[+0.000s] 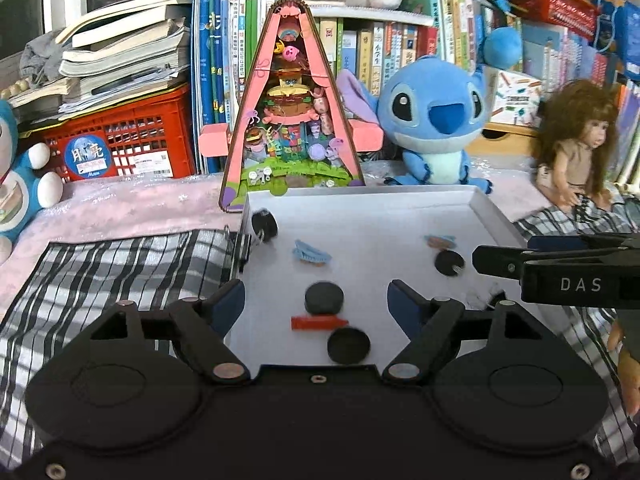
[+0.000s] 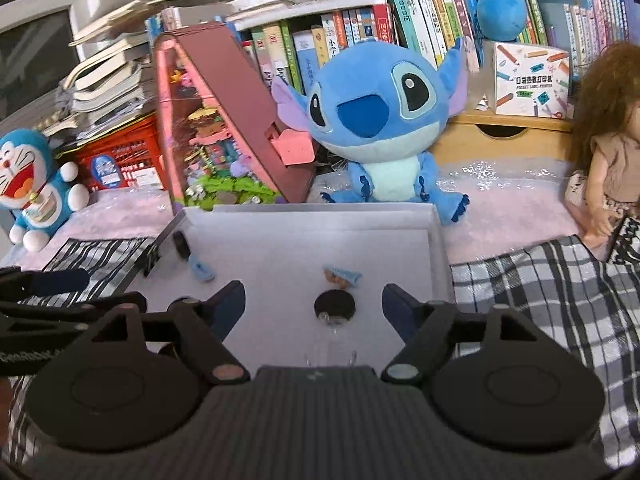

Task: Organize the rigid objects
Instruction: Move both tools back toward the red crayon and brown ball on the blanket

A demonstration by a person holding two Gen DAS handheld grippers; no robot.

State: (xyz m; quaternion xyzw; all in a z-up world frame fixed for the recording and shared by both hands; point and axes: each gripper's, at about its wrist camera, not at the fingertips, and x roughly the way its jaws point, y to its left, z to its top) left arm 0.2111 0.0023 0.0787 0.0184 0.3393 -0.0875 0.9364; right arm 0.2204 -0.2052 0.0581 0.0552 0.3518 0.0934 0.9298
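Both my grippers hang over the white tray, which I take as my landmark. My left gripper stands wide open with nothing in it, above the tray's near edge; my right gripper is just as open and empty, nearer the tray's right wall. Between the left fingers lie two black discs with a small red bar touching or nearly touching them, near the tray's front. A third disc sits toward the tray's right side, below my right gripper, just in front of a small blue clip. A second blue clip lies near the tray's middle, and a black wheel stands in its far left corner. I judge the discs stiff, light and smooth, likely to slide on the slick tray floor, so I would pinch one across its rim. The clips look thin and more fragile; I would grip them gently across the body. The red bar is best taken across its narrow sides.
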